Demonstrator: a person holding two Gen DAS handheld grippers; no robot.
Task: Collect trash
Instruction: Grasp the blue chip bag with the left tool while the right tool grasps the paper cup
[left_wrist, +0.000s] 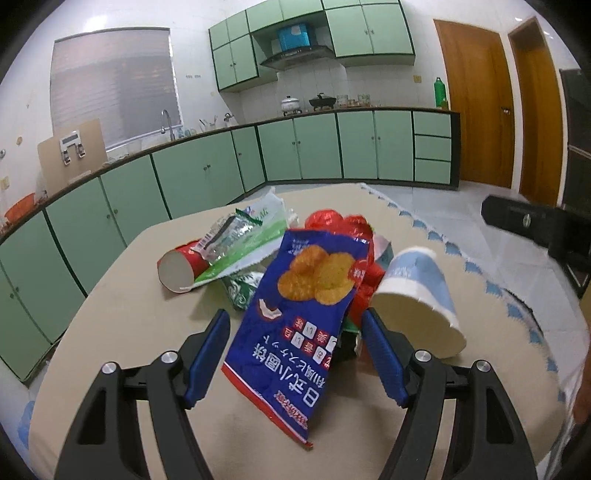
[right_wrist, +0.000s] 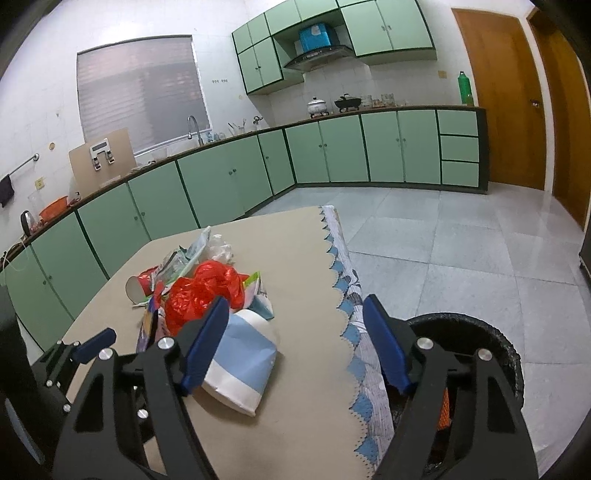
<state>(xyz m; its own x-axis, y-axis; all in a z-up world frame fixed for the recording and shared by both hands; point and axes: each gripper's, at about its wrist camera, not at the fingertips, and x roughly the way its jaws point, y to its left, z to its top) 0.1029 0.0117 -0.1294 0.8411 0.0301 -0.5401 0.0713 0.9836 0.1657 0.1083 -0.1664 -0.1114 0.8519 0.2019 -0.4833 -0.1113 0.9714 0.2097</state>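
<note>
A pile of trash lies on the beige table (left_wrist: 129, 332). A blue chip bag (left_wrist: 306, 295) lies on top, with a red paper cup (left_wrist: 177, 267) on its side, a green-and-white wrapper (left_wrist: 251, 236), red crumpled plastic (left_wrist: 332, 221) and a blue-and-white paper cup (left_wrist: 417, 291) on its side around it. My left gripper (left_wrist: 295, 350) is open and straddles the near end of the chip bag; the pads do not press it. My right gripper (right_wrist: 295, 347) is open over the table's right edge, its left finger (right_wrist: 207, 343) beside the blue-and-white cup (right_wrist: 243, 369).
A black lined trash bin (right_wrist: 480, 332) stands on the tiled floor just right of the table, below my right gripper. A patterned cloth (right_wrist: 365, 350) hangs over the table's right edge. Green kitchen cabinets (right_wrist: 221, 184) run along the far walls.
</note>
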